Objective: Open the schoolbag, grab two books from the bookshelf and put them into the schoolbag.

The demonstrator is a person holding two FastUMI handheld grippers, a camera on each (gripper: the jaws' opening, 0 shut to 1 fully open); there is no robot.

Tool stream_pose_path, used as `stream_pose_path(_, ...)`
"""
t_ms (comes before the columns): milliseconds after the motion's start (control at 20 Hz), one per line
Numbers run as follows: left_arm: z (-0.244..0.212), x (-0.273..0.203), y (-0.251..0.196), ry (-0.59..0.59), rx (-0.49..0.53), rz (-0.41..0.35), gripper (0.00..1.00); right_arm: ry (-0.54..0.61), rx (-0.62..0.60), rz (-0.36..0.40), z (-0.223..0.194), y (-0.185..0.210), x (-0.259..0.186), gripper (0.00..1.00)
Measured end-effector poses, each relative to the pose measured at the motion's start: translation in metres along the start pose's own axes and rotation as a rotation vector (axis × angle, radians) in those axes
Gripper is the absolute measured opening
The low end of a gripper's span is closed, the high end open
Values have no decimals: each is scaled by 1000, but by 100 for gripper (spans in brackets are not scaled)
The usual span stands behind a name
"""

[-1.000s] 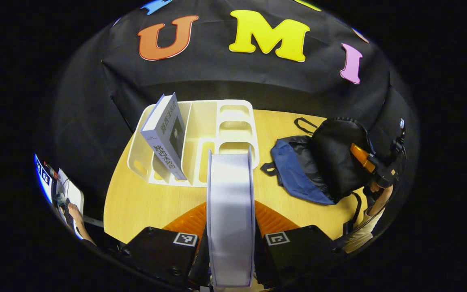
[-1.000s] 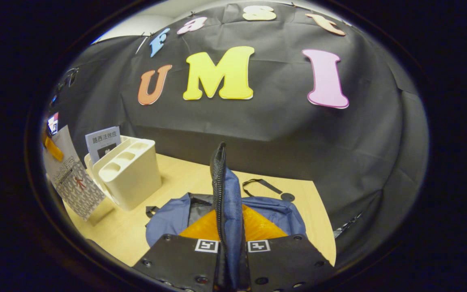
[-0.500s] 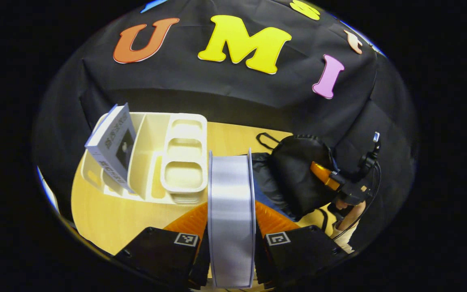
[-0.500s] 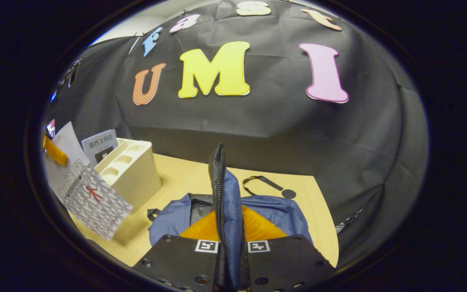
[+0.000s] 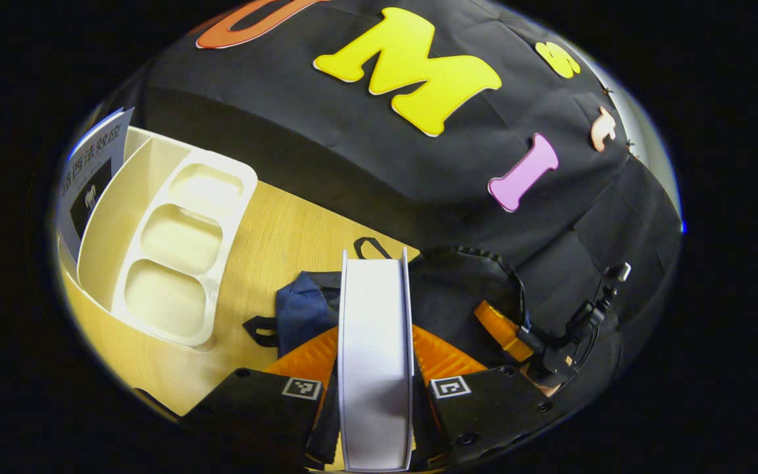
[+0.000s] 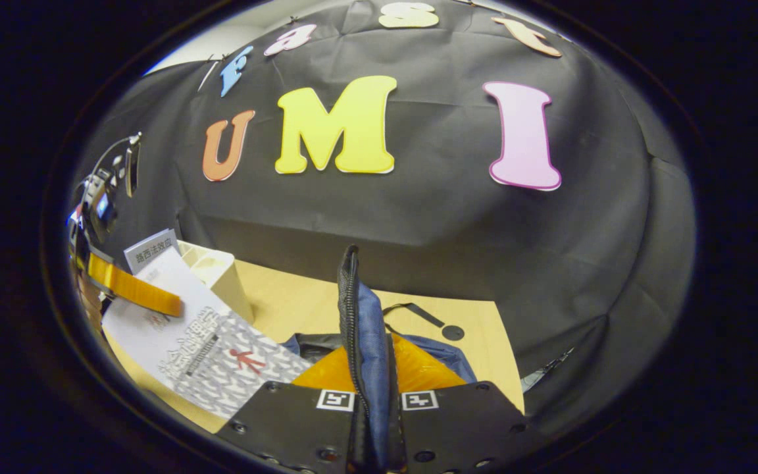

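My left gripper (image 5: 376, 372) is shut on a white book (image 5: 374, 309), held edge-on above the near rim of the schoolbag (image 5: 464, 289). The right gripper view shows that book's grey patterned cover (image 6: 221, 352) tilted just left of the bag's opening. My right gripper (image 6: 374, 374) is shut on the bag's blue flap with its black zipper (image 6: 359, 316) and holds it upright. The blue bag body (image 6: 448, 355) lies on the table. A second book (image 5: 86, 178) stands in the cream bookshelf (image 5: 175, 243) at the far left.
The wooden table (image 5: 280, 230) runs between the bookshelf and the bag. A black strap loop (image 6: 418, 313) lies on the table behind the bag. The black cloth wall stands close behind the table.
My left gripper has carried the white book to the right, away from the bookshelf and up to the bag's opening. My right gripper still holds the flap up.
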State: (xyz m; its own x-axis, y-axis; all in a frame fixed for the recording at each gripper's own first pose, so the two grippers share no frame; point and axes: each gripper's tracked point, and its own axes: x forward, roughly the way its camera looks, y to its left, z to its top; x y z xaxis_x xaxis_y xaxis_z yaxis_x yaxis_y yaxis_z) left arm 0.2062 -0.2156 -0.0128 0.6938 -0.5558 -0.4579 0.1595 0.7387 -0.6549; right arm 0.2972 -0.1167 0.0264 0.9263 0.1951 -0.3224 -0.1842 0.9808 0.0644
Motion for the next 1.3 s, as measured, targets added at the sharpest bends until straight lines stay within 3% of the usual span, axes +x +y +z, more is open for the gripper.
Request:
stream_pose_path(100,3,28,-1,-24,-95,-23,50,6,-18,1,3,2,2,11)
stream_pose_path(200,1,58,-11,-11,-190,-82,46,3,-29,7,12,5,3,11)
stream_pose_path(300,-15,81,-9,23,-217,-80,46,-12,-25,6,25,6,2,12)
stream_pose_path(450,-37,109,-26,82,-257,-138,46,-19,-10,22,38,8,4,11)
stream_pose_path(600,-48,144,-38,60,-252,-169,46,-16,17,40,45,12,8,11)
stream_pose_path(750,-62,177,-47,98,-347,-230,47,-16,24,65,47,22,9,11)
stream_pose_path(950,-75,201,-52,68,-364,-315,46,-21,25,86,51,36,9,12)
stream_pose_path(1100,-89,219,-48,69,-360,-335,47,-18,29,94,51,44,14,11)
stream_pose_path(1250,-97,225,-38,88,-282,-302,49,-23,20,109,50,53,14,11)
stream_pose_path(1300,-99,223,-27,106,-210,-235,54,-29,11,99,49,51,14,13)
